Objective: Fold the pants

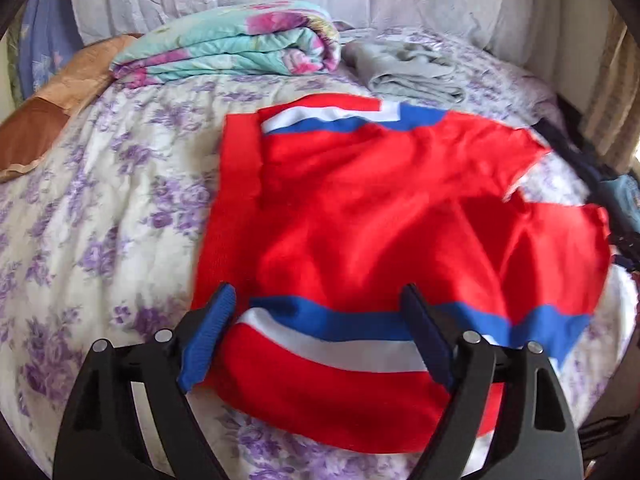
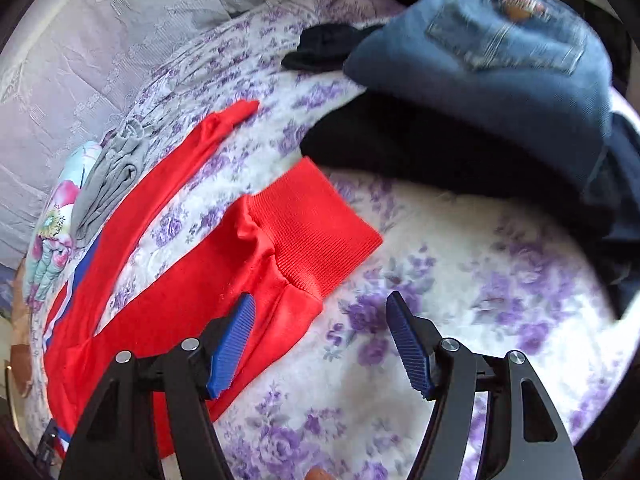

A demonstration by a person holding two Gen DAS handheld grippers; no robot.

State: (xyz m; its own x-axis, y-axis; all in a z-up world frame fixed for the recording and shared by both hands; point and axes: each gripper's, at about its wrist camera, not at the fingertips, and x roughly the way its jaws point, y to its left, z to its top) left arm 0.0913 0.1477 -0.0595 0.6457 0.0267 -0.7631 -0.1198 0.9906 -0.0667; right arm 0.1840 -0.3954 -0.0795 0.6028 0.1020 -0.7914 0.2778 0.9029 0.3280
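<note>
Red pants (image 1: 380,216) with blue and white side stripes lie spread on the floral bed cover (image 1: 100,216). My left gripper (image 1: 318,300) is open above the near striped edge, with the cloth between and below its fingers, not gripped. In the right wrist view the two red legs (image 2: 192,280) run apart, and the nearer one ends in a ribbed cuff (image 2: 316,228). My right gripper (image 2: 320,308) is open just below that cuff, its left finger (image 2: 234,344) over the red cloth, its right finger over bare bed cover.
A folded floral quilt (image 1: 228,48) and crumpled grey garment (image 1: 408,68) lie at the back of the bed. Folded blue jeans (image 2: 492,52) rest on dark clothes (image 2: 440,148) at the far right. A brown pillow (image 1: 36,132) lies at the left.
</note>
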